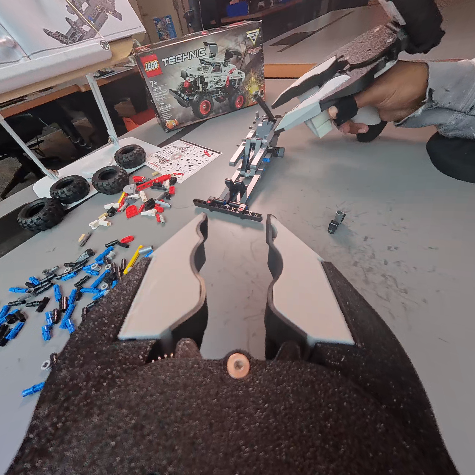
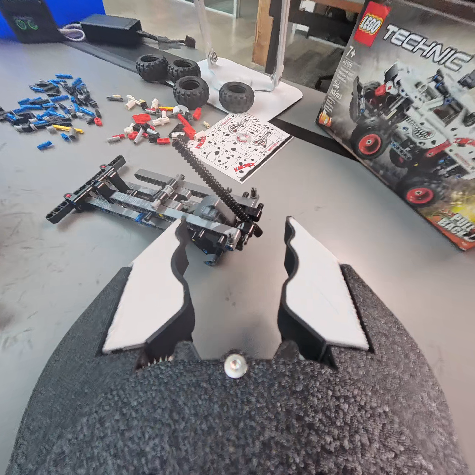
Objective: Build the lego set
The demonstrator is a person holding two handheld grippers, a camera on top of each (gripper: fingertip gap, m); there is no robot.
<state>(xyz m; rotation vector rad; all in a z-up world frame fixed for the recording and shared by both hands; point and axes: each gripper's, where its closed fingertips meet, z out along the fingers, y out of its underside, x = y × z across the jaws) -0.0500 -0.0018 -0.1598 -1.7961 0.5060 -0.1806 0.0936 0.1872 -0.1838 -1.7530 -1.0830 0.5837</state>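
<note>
Jaws of both the left gripper and right gripper stand open, empty, flanking the chassis ends, seemingly readying to steady it.

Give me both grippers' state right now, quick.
Left gripper: open, empty, hovering just short of the chassis.
Right gripper: open, holding nothing, its left fingertip at the chassis's end.

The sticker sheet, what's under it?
The sticker sheet lies flat on the grey table, with one corner over the table's dark strip. Red and white loose pieces sit beside it. Whatever might lie beneath the sheet is covered.
</note>
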